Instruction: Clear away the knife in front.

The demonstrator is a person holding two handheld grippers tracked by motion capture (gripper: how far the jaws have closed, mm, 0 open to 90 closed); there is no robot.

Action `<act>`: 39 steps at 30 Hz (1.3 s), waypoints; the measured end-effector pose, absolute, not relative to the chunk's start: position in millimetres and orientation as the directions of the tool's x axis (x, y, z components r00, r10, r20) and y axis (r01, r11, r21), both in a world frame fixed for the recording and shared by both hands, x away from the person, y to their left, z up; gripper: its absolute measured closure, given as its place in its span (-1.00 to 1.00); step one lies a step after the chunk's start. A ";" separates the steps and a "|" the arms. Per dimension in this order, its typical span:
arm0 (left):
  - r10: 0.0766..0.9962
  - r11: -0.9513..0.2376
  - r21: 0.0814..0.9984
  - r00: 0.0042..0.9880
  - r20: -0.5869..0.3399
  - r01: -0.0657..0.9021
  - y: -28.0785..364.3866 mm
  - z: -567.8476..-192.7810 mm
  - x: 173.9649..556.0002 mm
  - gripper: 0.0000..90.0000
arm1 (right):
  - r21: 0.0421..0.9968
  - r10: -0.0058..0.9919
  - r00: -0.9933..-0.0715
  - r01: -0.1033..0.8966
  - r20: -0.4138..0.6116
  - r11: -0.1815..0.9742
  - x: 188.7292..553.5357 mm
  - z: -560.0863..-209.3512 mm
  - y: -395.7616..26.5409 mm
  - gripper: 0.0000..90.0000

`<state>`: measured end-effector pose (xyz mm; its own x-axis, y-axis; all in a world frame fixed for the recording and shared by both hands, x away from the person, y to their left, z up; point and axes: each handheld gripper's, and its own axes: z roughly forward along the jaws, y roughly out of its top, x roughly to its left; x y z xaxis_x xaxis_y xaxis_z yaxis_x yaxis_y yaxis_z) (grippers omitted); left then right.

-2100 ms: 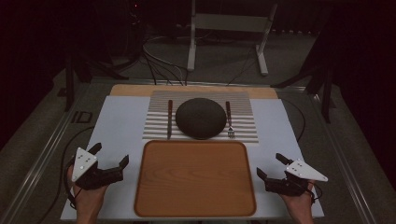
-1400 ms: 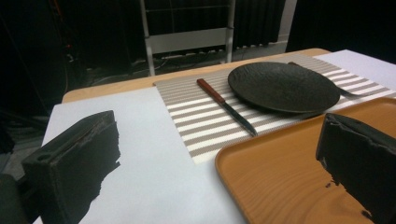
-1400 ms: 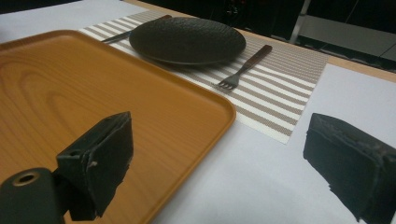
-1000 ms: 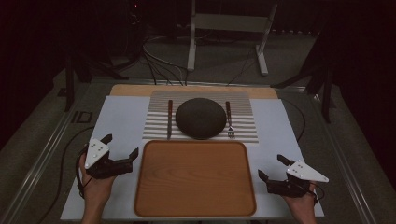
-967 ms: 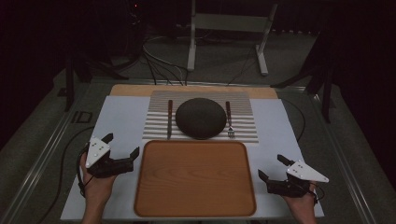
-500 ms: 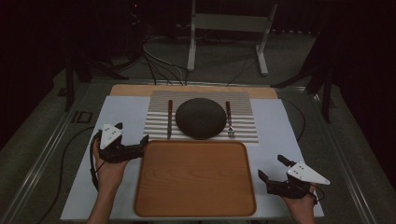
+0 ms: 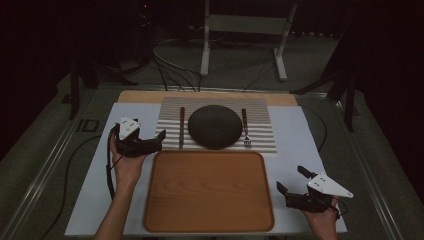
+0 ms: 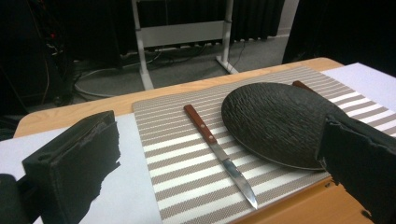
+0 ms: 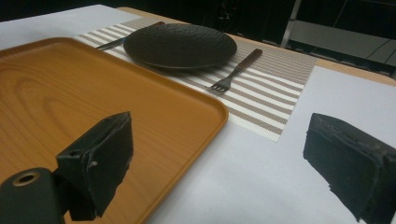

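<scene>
A dark round plate sits on a striped placemat. A brown-handled knife lies to its left and a fork to its right. In front of the mat lies a bare wooden tray. My left gripper is open at the mat's near left corner, its jaws pointing toward the knife and plate with nothing between them. My right gripper is open and holds nothing, low over the white sheet just right of the tray, facing the fork.
A white sheet covers the table, with a wooden strip along its far edge. Beyond the table stand a metal frame and floor cables. A cable trails from the left gripper.
My left gripper has moved forward and to the right, from the table's near left up to the placemat's corner. The right gripper has stayed put.
</scene>
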<state>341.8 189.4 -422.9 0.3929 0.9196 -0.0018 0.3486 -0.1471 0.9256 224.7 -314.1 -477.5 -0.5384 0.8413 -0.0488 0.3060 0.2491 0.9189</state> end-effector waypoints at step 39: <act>0.910 -0.221 0.878 0.413 0.029 0.425 154.1 -435.5 408.8 -0.99 | 0.912 0.838 -0.543 0.316 -0.052 0.262 226.4 -479.0 -313.9 -0.82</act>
